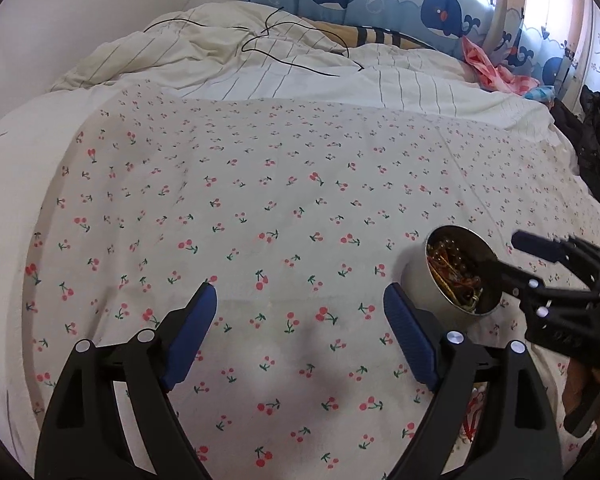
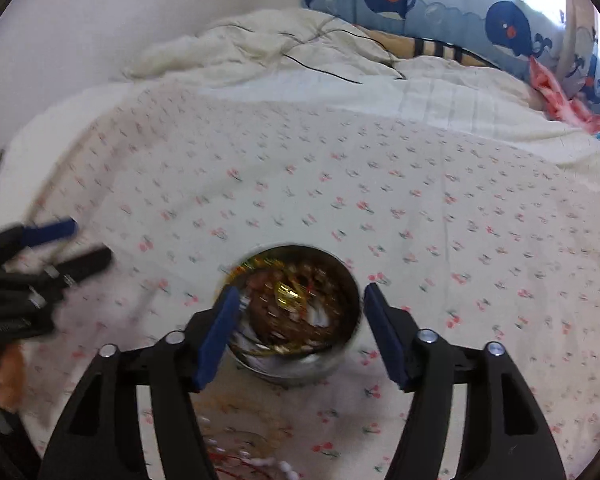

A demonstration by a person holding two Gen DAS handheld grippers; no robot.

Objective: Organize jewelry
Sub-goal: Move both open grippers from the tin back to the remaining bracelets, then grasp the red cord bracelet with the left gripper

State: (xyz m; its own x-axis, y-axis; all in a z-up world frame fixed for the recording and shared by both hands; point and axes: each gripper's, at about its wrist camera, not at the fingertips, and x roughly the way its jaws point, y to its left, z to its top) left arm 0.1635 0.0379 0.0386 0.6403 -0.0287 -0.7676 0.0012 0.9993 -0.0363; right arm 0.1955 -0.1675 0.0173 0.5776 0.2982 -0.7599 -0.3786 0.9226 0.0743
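Observation:
A round metal tin (image 1: 420, 286) stands on the cherry-print bed sheet and holds a tangle of jewelry (image 2: 296, 304): brown beads, gold pieces, red cord. In the right wrist view my right gripper (image 2: 300, 300) hangs open just above the tin (image 2: 300, 372). Its left pad overlaps the rim in the picture and its right pad stands apart from the tin. Loose white beads and red cord (image 2: 248, 458) lie on the sheet near me. To the left of the tin, my left gripper (image 1: 300, 300) is open over bare sheet with nothing between its pads.
A crumpled white duvet (image 1: 260, 60) with a black cable (image 1: 300, 64) across it lies at the far end of the bed. Whale-print curtains (image 1: 440, 12) hang behind it, and dark clothing (image 1: 596, 140) sits at the bed's right edge. A hand (image 2: 8, 376) shows at the left.

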